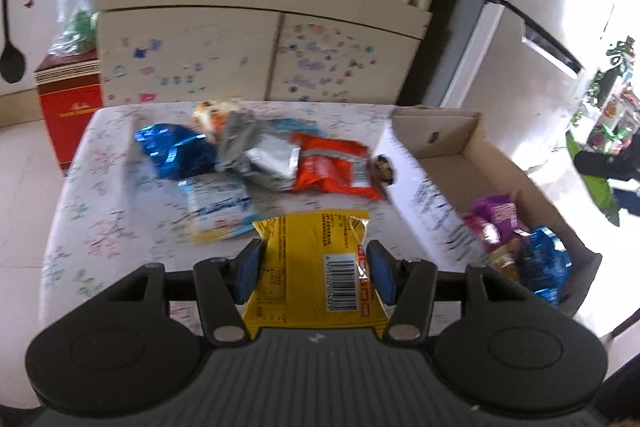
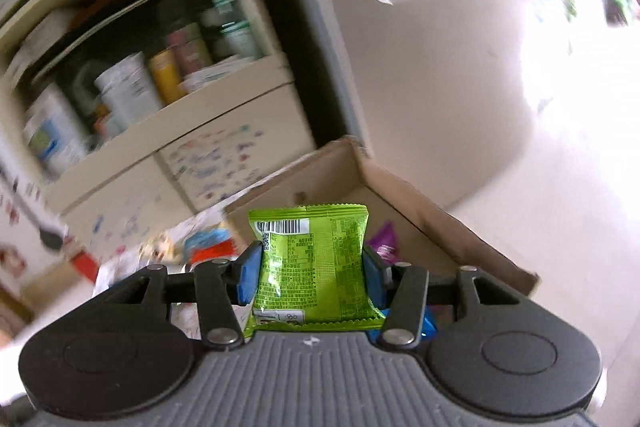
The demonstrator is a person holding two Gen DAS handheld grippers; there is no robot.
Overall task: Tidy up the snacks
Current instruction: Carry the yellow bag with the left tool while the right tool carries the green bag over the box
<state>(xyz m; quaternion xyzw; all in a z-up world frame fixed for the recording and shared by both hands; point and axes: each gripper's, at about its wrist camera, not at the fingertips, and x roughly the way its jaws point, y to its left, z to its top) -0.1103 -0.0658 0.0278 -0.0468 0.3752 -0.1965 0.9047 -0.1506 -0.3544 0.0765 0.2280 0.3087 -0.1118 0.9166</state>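
Observation:
My left gripper (image 1: 314,273) is shut on a yellow snack packet (image 1: 316,259), held above the near part of the flowered table (image 1: 100,227). A heap of snacks lies further back: a blue foil bag (image 1: 172,155), a silver pack (image 1: 260,155), an orange packet (image 1: 336,167) and a light blue packet (image 1: 218,211). The cardboard box (image 1: 468,143) at the right holds purple and blue packets (image 1: 516,239). In the tilted right wrist view my right gripper (image 2: 312,273) is shut on a green snack packet (image 2: 312,263), in front of the cardboard box (image 2: 400,203).
Behind the table stands a cream cabinet (image 1: 264,39) with stickers on its doors and crowded shelves above. A red box (image 1: 70,99) with a plastic bag on top sits on the floor at the left. To the right is a white fridge (image 1: 520,47).

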